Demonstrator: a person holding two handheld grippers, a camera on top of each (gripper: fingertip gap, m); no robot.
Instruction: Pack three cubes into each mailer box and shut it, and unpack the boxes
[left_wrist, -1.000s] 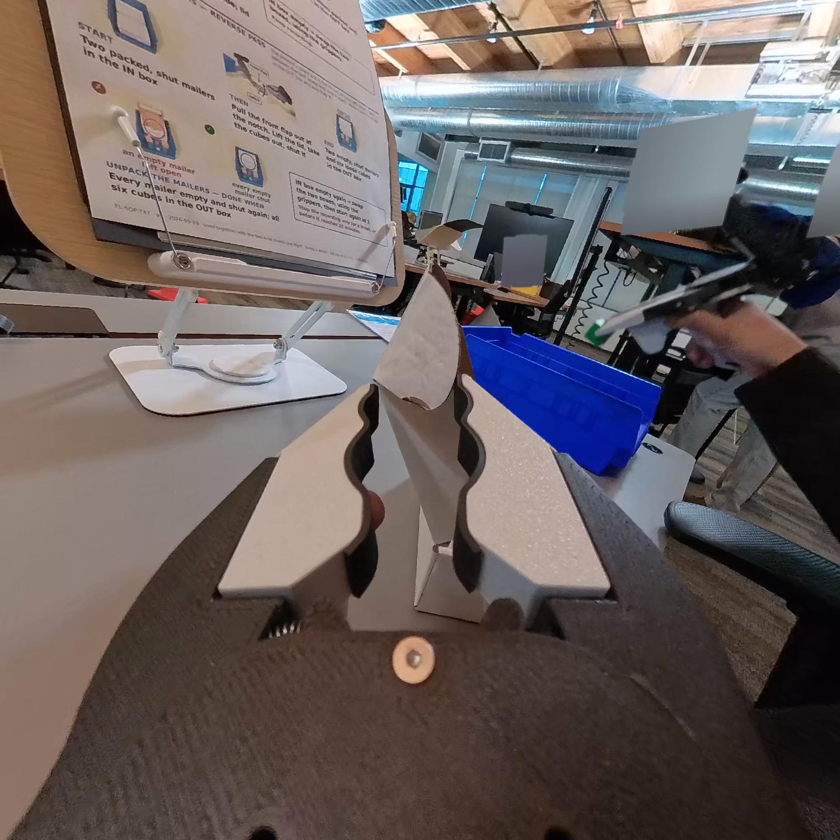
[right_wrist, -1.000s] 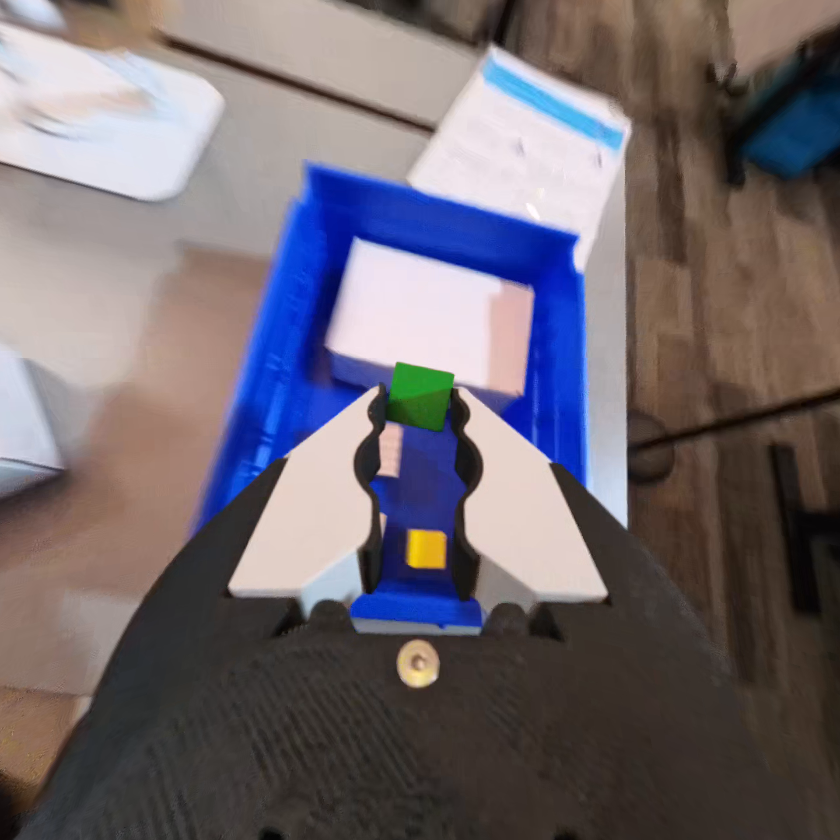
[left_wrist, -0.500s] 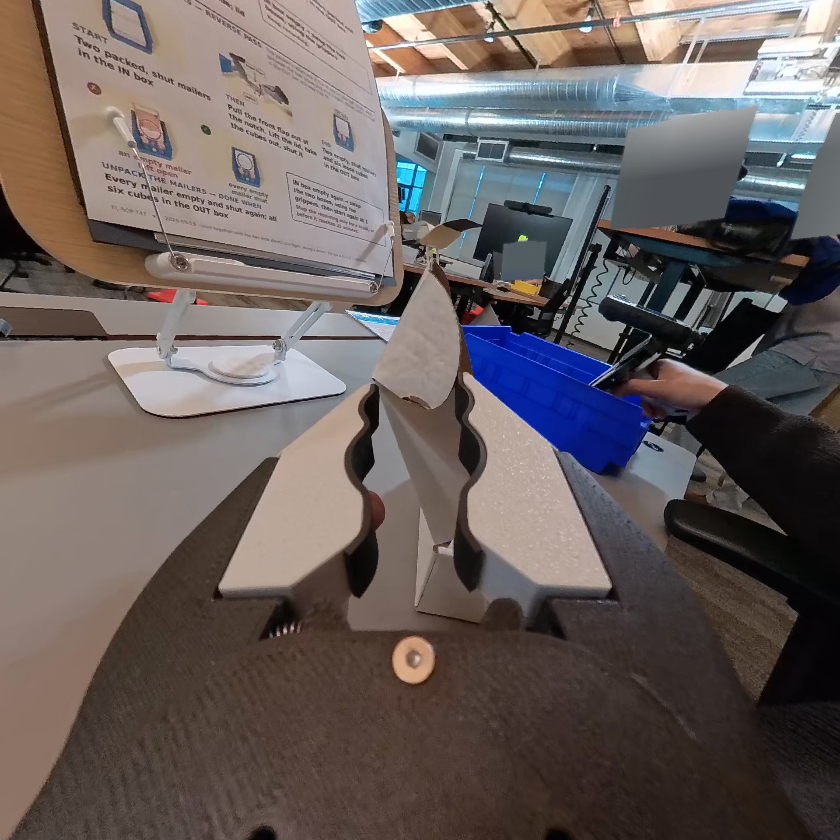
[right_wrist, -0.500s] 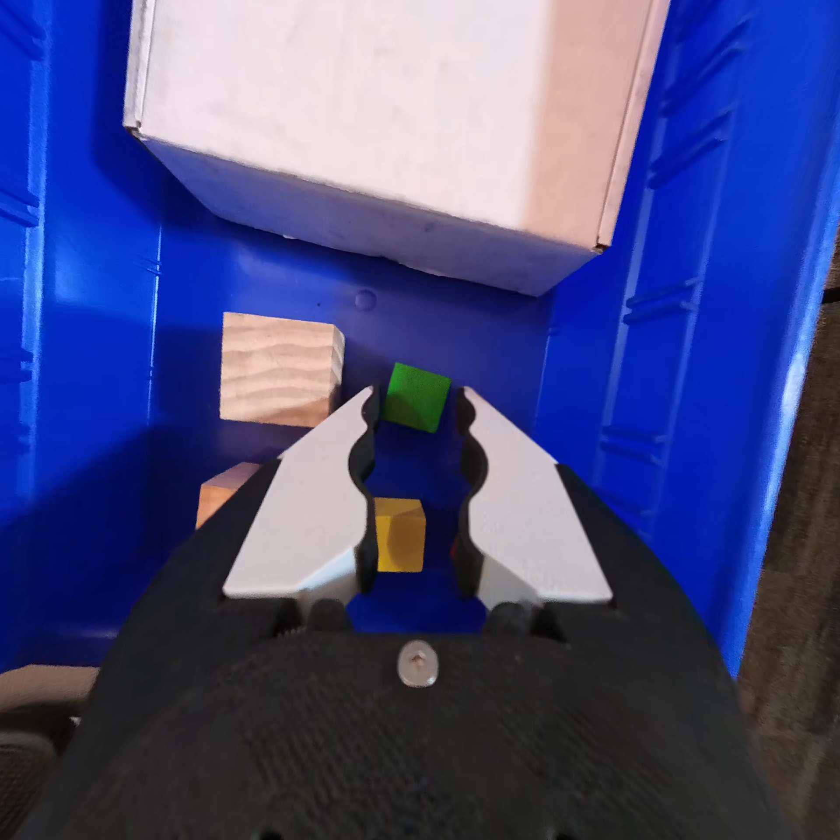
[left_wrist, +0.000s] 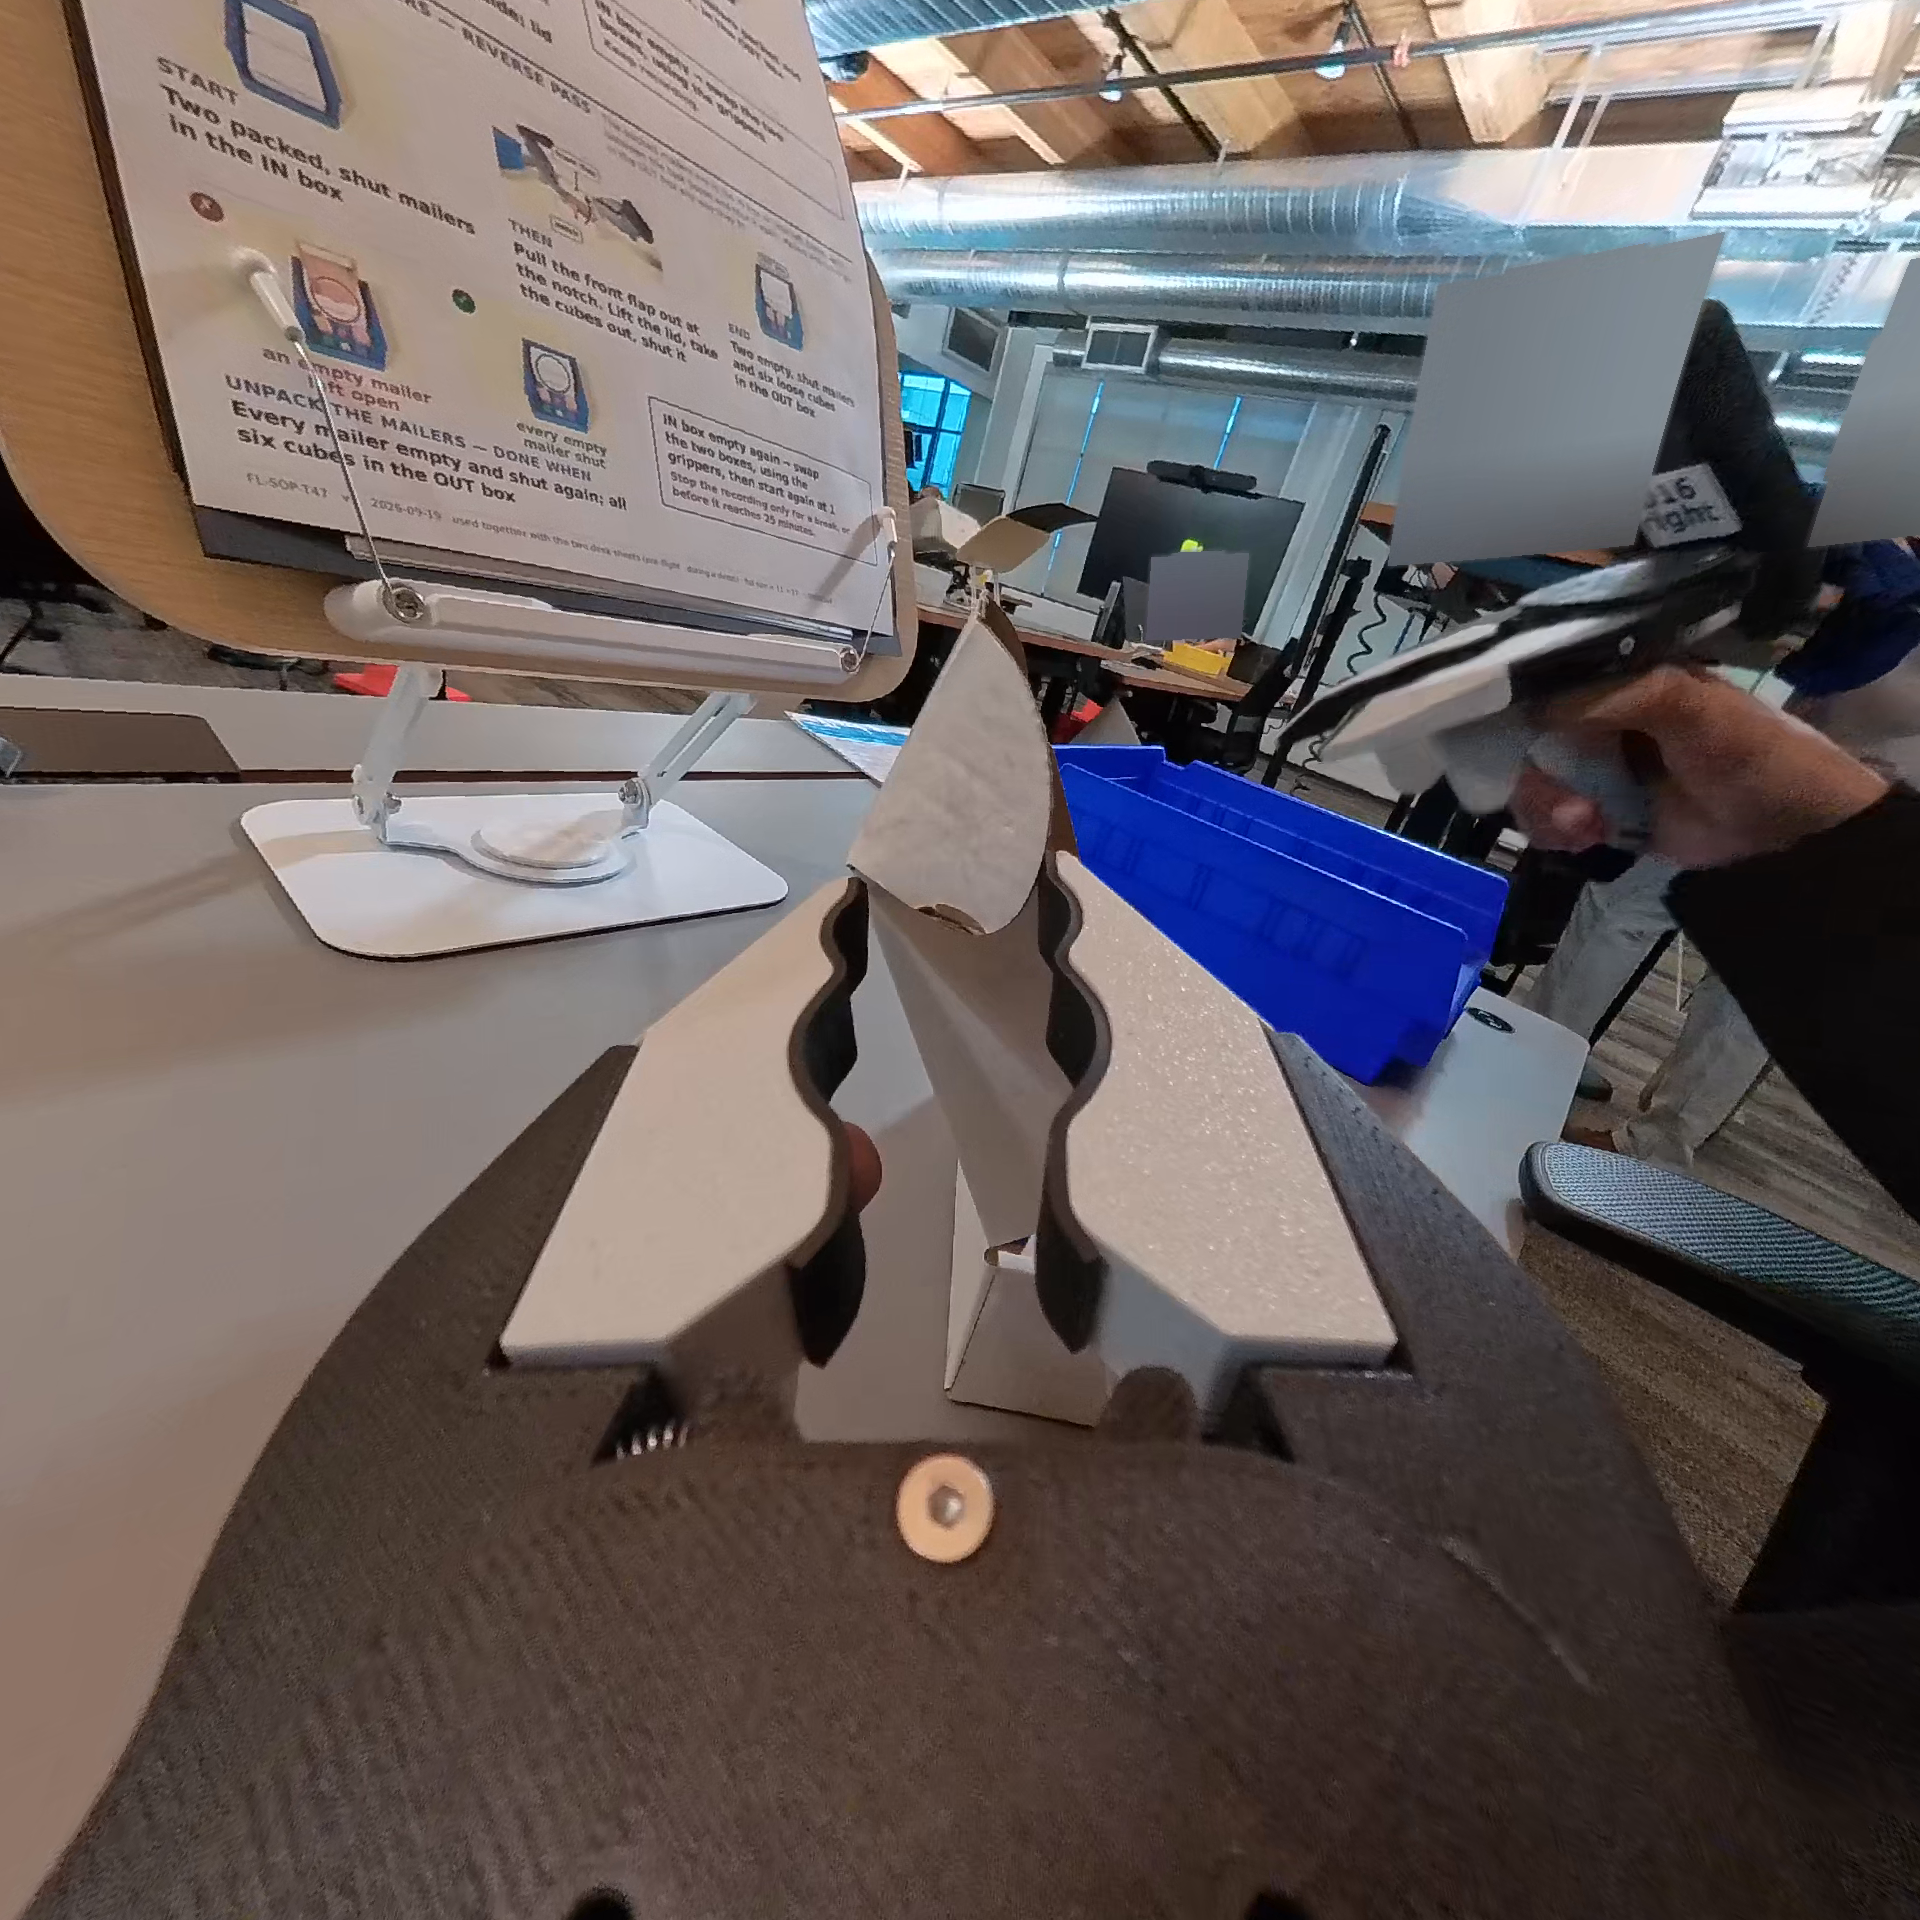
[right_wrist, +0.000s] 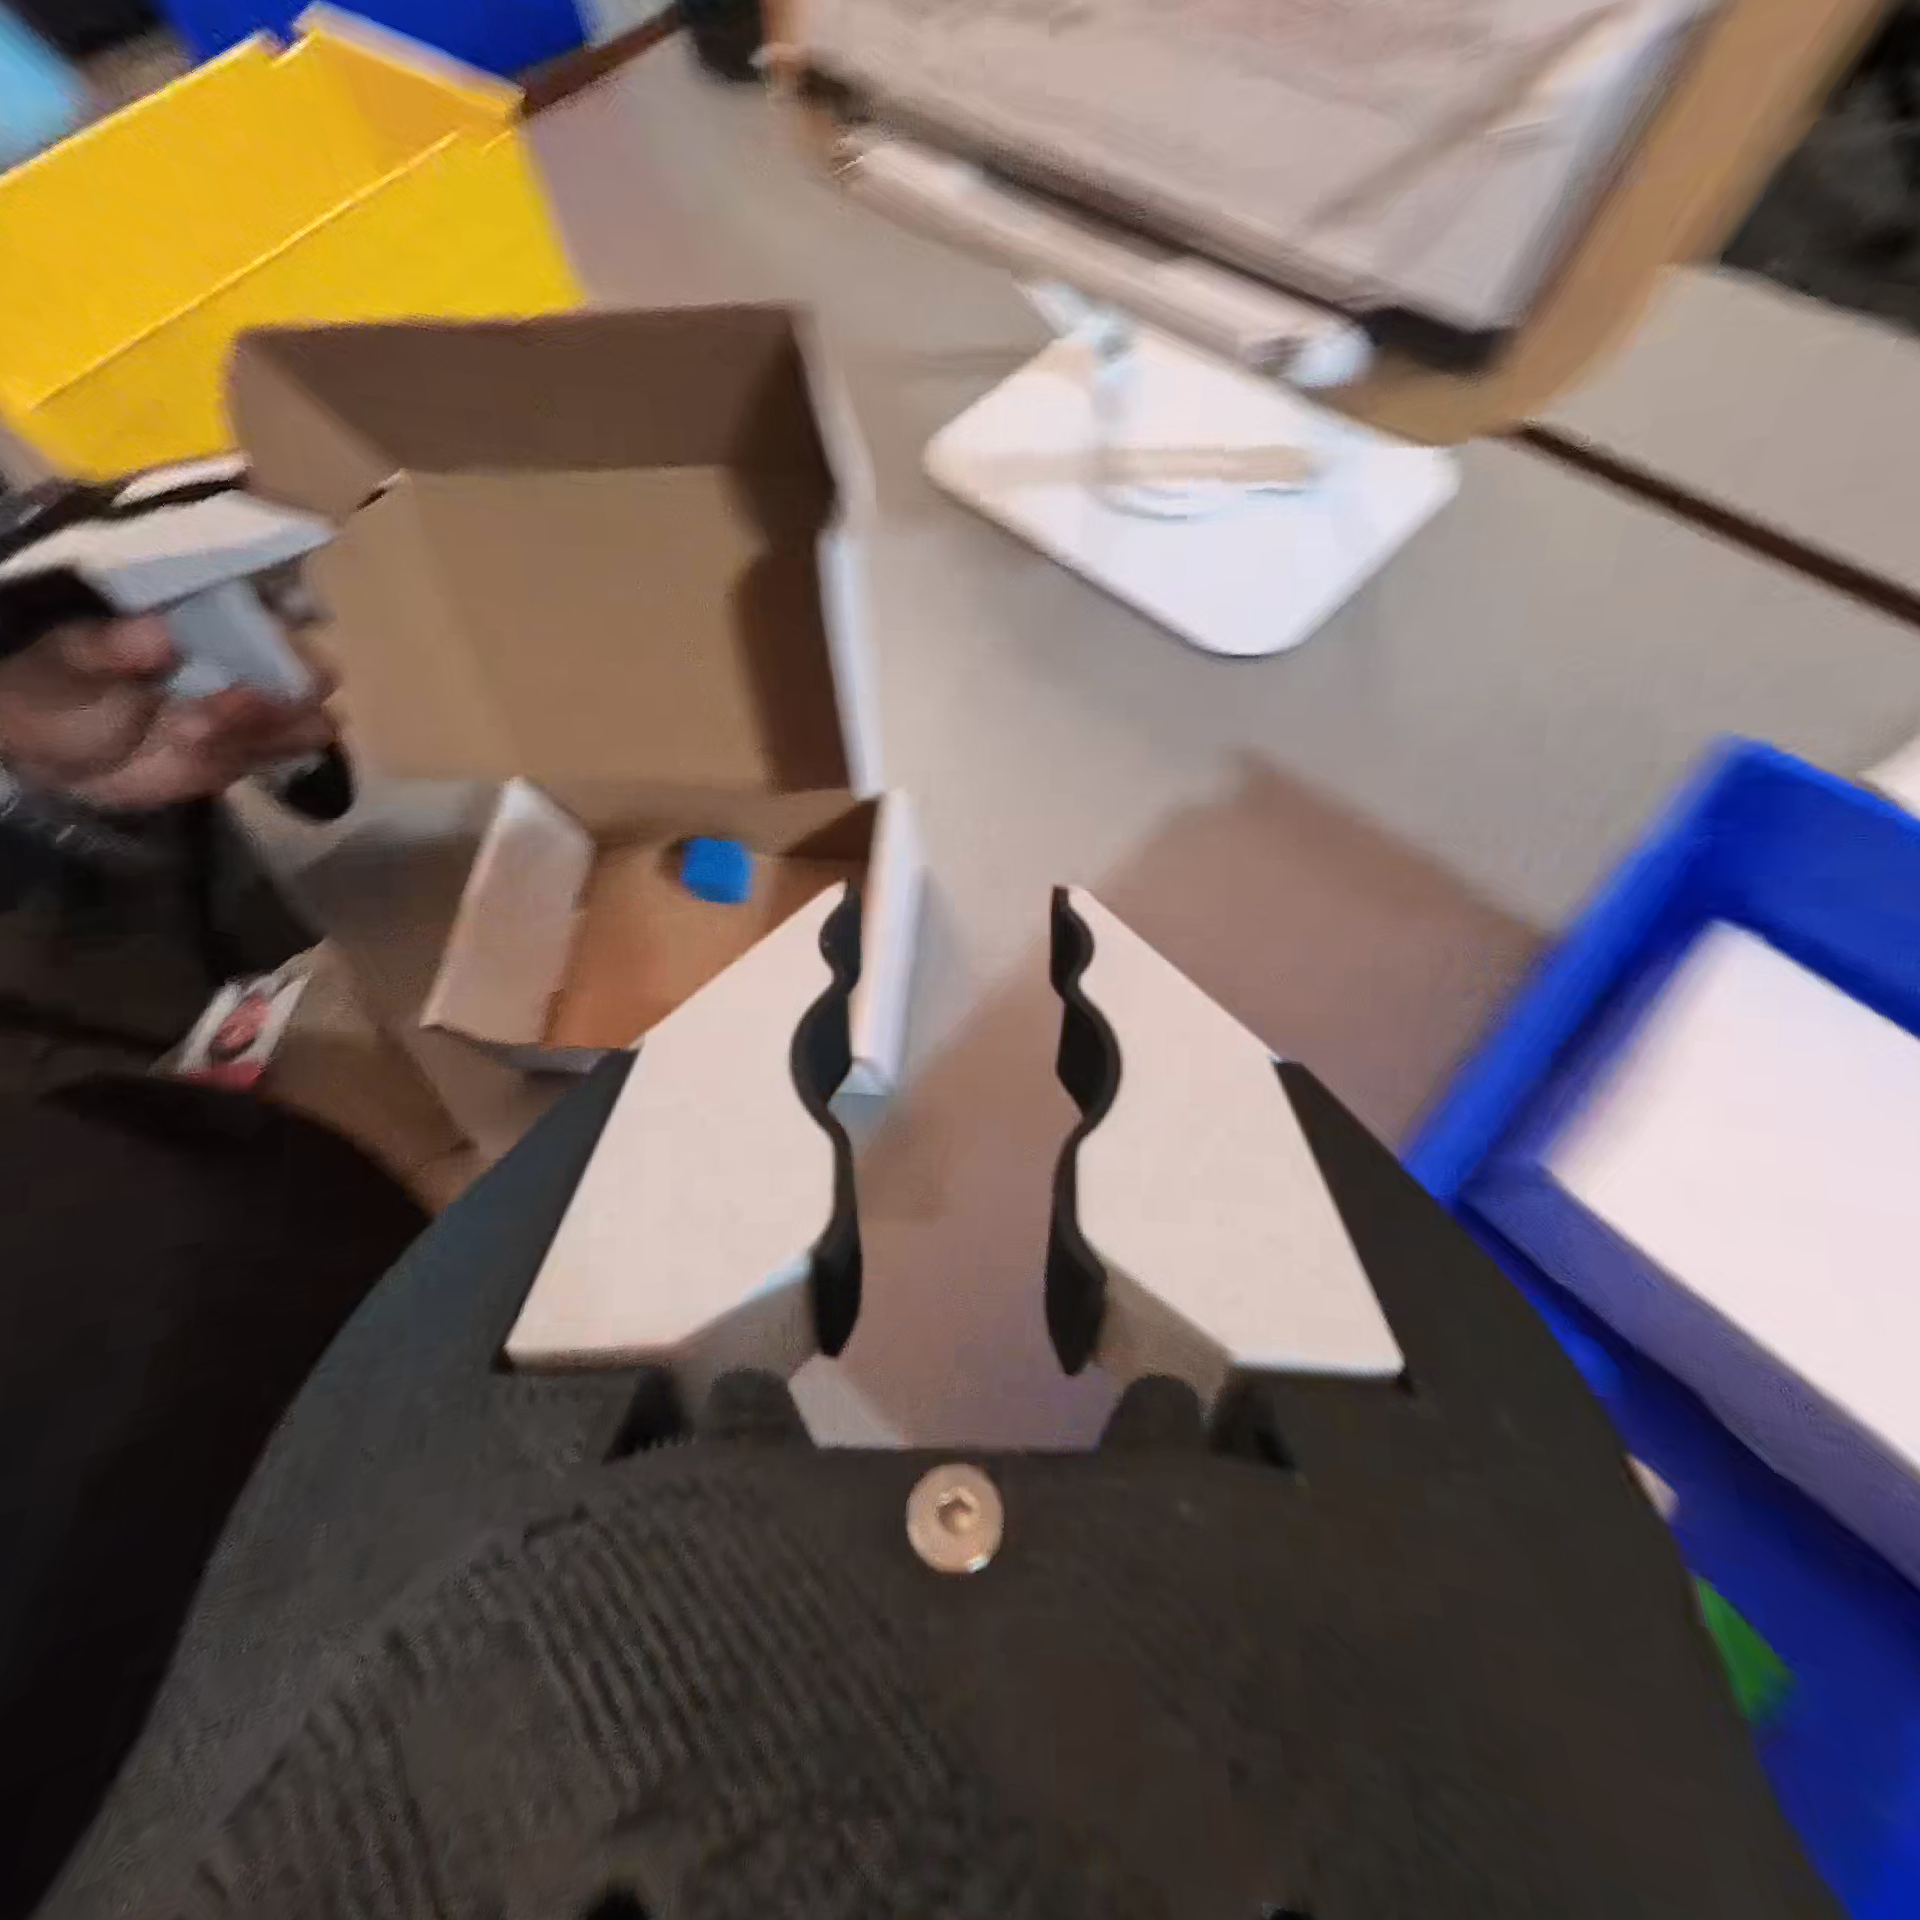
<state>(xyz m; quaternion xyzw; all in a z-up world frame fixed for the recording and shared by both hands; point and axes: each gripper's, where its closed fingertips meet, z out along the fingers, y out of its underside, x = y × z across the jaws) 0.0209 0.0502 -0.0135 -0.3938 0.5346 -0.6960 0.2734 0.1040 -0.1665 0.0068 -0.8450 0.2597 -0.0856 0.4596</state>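
My left gripper (left_wrist: 951, 904) is closed on the raised white lid flap (left_wrist: 961, 800) of an open mailer box, holding it upright over the grey table. In the right wrist view that box (right_wrist: 582, 623) stands open with brown insides, and a blue cube (right_wrist: 715, 871) lies in it. My right gripper (right_wrist: 951, 914) is open and empty, above the table between the open box and the blue bin (right_wrist: 1621, 1174). A shut white mailer box (right_wrist: 1766, 1143) and a green cube (right_wrist: 1745, 1673) lie in that bin. The right gripper also shows in the left wrist view (left_wrist: 1455, 707), above the bin.
A document stand with a printed sheet (left_wrist: 499, 291) stands on a white base (left_wrist: 520, 862) at the back of the table. A yellow bin (right_wrist: 260, 208) sits behind the open box. A chair (left_wrist: 1714, 1236) is off the table's right edge. Tip to tip, the grippers are about 25 centimeters apart. The blue cube (right_wrist: 715, 871) lies around 15 centimeters away from my left fingertips.
My right gripper let go of the green cube in the blue bin, rose out and swung left toward the open mailer box. My left gripper has kept still on the lid.
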